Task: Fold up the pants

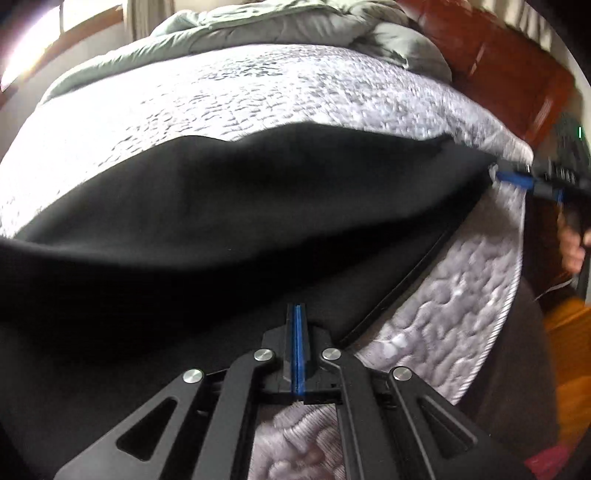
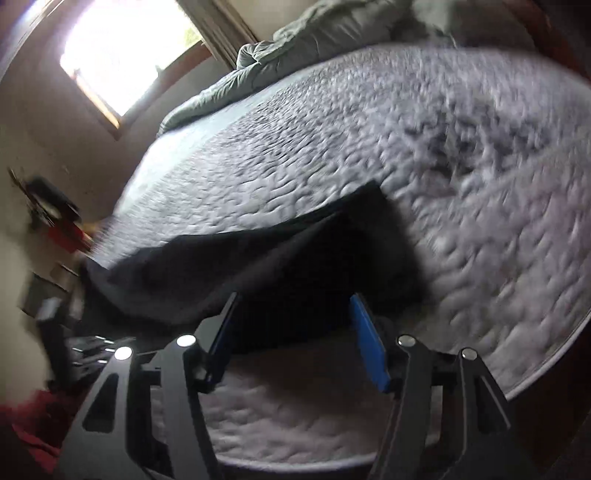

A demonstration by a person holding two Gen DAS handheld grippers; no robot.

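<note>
Black pants lie across the near part of a quilted grey mattress. My left gripper is shut, its blue pads pressed together on the near edge of the cloth. The right gripper shows at the far right, at the pants' corner. In the right wrist view the right gripper is open, its fingers spread wide just above the mattress edge. The end of the pants lies beyond and between them, untouched by the pads. This view is blurred.
A rumpled grey-green duvet is piled at the far end of the bed. A red-brown headboard stands to the right. A person's hand grips the right tool. A bright window is on the left wall.
</note>
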